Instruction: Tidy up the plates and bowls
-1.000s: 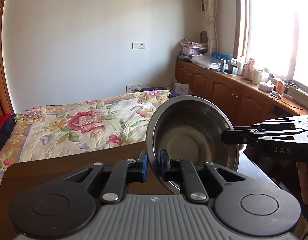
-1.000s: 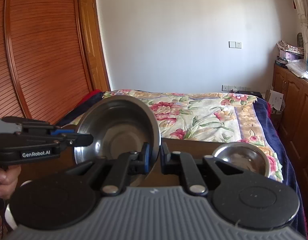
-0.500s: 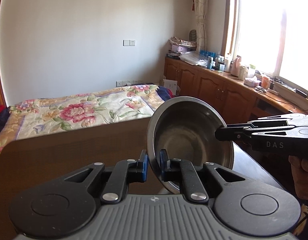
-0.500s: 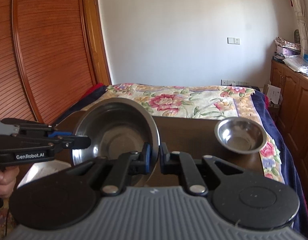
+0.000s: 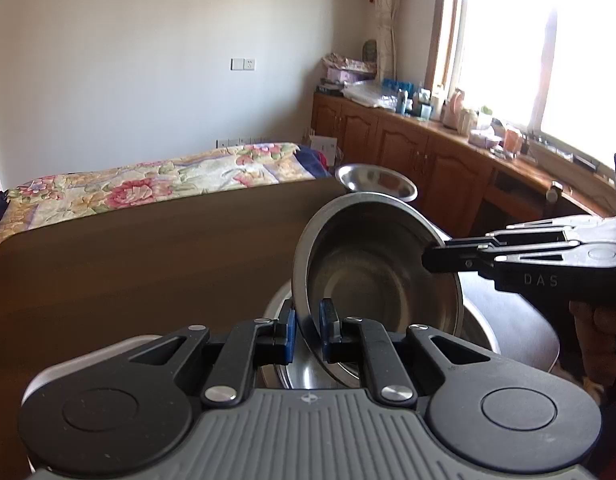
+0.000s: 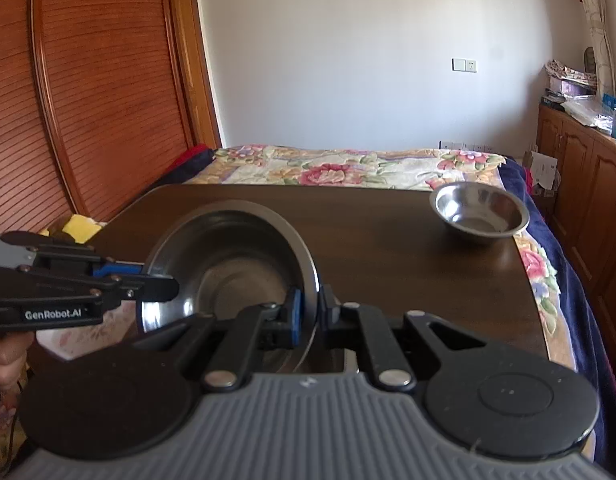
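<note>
- Two grippers clamped on one steel bowl (image 5: 372, 276): left gripper (image 5: 308, 330) pinching the near-left rim, right gripper (image 6: 308, 312) pinching the opposite rim, jaws narrow on thin metal in both wrist views.
- Broad dark wooden table (image 5: 147, 248), smooth and matte, rounded at the corners; floral bedspread (image 6: 348, 168) just beyond its far edge.
- Held above the table, tilted steeply on edge, hollow facing both cameras; no long axis to speak of, being round.
- Directly below the held bowl, a larger steel basin (image 5: 480, 332), only its rim and part of the inside visible; likely the nesting target, so a level-out and straight drop looks like the coming move.
- Neither hand nearer: equal grip from opposite sides.
- Small steel bowl (image 6: 480, 212) resting upright near the table's far right corner, well apart, nearer the right gripper.
- Polished, hard, slippery surfaces throughout; thin flared rims, shallow rounded walls, flat bases.
</note>
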Tool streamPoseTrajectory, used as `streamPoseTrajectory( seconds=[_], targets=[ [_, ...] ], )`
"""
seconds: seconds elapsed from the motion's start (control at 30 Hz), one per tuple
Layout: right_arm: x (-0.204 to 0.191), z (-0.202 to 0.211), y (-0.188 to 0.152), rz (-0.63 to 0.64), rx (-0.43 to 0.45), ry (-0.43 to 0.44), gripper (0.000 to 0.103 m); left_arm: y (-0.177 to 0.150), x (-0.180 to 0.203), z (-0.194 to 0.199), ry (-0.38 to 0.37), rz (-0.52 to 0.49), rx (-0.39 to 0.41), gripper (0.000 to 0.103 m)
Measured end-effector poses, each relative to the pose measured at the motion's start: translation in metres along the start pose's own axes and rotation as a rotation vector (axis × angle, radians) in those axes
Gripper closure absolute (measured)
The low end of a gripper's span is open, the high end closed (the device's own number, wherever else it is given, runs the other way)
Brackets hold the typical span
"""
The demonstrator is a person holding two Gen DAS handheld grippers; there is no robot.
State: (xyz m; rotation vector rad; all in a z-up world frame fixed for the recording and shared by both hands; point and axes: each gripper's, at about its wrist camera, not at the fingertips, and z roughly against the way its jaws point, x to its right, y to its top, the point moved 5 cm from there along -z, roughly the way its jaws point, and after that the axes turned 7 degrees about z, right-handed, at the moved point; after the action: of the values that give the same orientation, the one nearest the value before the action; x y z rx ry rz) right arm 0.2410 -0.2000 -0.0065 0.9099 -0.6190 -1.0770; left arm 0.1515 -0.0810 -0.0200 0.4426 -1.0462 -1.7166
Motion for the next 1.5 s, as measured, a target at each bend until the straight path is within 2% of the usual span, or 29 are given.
streamPoseTrajectory(
  seconds=[0.2, 0.57, 0.87, 1.1, 1.23, 1.5],
  targets=[
    [-0.002, 0.001, -0.013, -0.008, -0.007, 0.006, 0.092, -0.014, 0.001, -0.004, -0.002, -0.005, -0.027, 0.09],
    [-0.012, -0.004, -0.023, 0.081, -0.018, -0.013, 0.092, -0.024, 0.003, -0.013, 0.033, -0.041, -0.041, 0.09],
    [-0.016, -0.009, -0.021, 0.168, -0.038, -0.042, 0.09, -0.027, 0.003, -0.014, 0.047, -0.055, -0.023, 0.09],
    [-0.022, -0.013, -0.019, 0.24, -0.073, -0.043, 0.089, -0.031, 0.001, -0.004, 0.049, -0.011, 0.017, 0.088],
    [-0.026, -0.016, -0.017, 0.282, -0.093, -0.045, 0.088, -0.032, 0.001, 0.0, 0.052, -0.003, 0.04, 0.084],
    [-0.029, -0.02, -0.014, 0.317, -0.117, -0.047, 0.088, -0.03, 0.001, 0.002, 0.061, -0.001, 0.058, 0.083]
  ],
)
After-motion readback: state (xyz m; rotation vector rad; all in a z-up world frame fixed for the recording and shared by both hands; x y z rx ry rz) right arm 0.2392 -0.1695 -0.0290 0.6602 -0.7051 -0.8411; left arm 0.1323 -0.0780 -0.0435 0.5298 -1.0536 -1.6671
